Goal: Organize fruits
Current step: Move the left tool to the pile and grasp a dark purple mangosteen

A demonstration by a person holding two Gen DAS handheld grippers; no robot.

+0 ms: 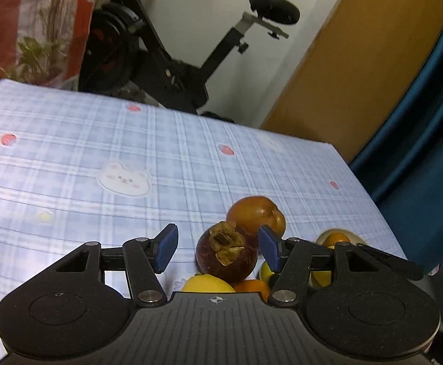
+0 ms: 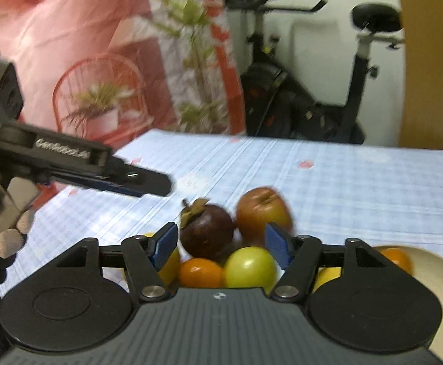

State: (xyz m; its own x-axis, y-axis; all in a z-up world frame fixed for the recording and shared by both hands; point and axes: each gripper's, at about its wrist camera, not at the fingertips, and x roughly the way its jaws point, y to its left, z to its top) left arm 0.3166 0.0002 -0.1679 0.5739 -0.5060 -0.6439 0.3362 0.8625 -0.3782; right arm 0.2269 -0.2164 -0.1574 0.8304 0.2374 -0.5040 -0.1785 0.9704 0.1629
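1. Left wrist view: the left claw (image 1: 218, 251) is spread, its blue pads (image 1: 168, 248) apart and gripping nothing.
2. A dark purple mangosteen (image 1: 226, 257) sits between the pads, nearer the right one; no pad presses on it, though whether the right pad brushes it I cannot tell.
3. Just behind the mangosteen lies a brown-orange apple (image 1: 256, 216), touching it or nearly so.
4. Nearer the camera, a lemon (image 1: 207, 284) and an orange (image 1: 251, 286) peek over the claw body.
5. At the right, behind the right finger, a cream bowl (image 1: 358, 240) holds another orange fruit (image 1: 337, 238).
6. All of it rests on a worktop (image 1: 99, 152) covered in a blue plaid cloth with a bear print; an exercise bike (image 1: 175, 60) stands beyond the far edge.
7. Right wrist view: the right claw (image 2: 221, 248) is spread as well, holding nothing.
8. Between and beyond its pads cluster the mangosteen (image 2: 206, 234), the apple (image 2: 262, 210), an orange (image 2: 200, 272) and a green-yellow fruit (image 2: 250, 266); none is pinched.
9. The bowl (image 2: 440, 276) shows at the right edge with an orange fruit (image 2: 396, 257) in it.
10. At the left, the left claw (image 2: 148, 184) reaches in above the worktop (image 2: 358, 188), held by a gloved hand (image 2: 7, 213); it hangs left of the fruit, apart from it.
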